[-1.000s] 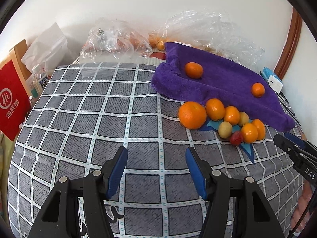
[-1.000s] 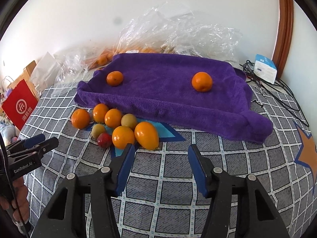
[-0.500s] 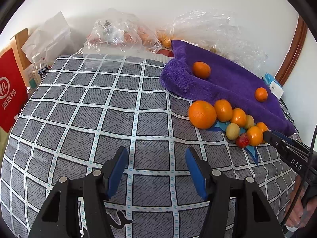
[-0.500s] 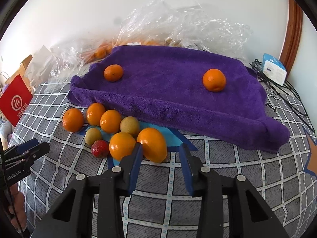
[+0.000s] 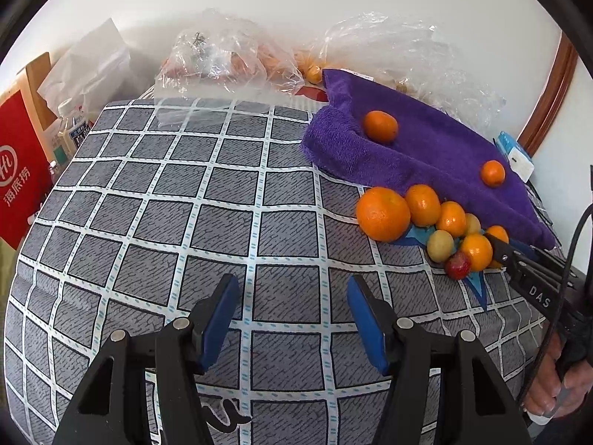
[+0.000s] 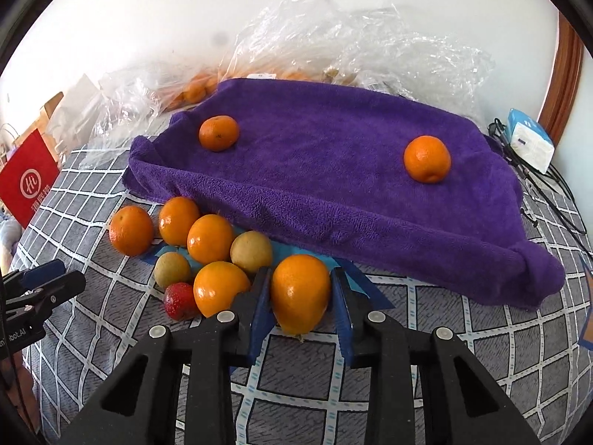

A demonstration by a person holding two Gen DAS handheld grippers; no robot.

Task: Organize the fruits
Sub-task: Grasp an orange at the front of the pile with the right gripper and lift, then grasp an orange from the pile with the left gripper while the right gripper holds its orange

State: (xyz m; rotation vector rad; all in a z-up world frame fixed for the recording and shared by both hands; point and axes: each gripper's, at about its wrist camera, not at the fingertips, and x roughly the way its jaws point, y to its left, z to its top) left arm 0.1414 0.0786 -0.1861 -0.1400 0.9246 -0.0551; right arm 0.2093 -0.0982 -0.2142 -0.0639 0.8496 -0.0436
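A purple towel lies on the checked cloth with two oranges on it, one at its left and one at its right. Several oranges, two yellow-green fruits and a red strawberry lie in a cluster at the towel's front edge. My right gripper has its blue pads on both sides of a large orange at the cluster's right end, touching or nearly touching it. My left gripper is open and empty over bare cloth, left of the cluster. The right gripper's tip shows in the left wrist view.
Clear plastic bags holding more fruit lie behind the towel against the wall. A red paper bag and a bottle stand off the left edge. A white-blue box and black cables lie at the right.
My right gripper has moved forward to the cluster and narrowed its jaws around the large orange. My left gripper has swung a little, still open.
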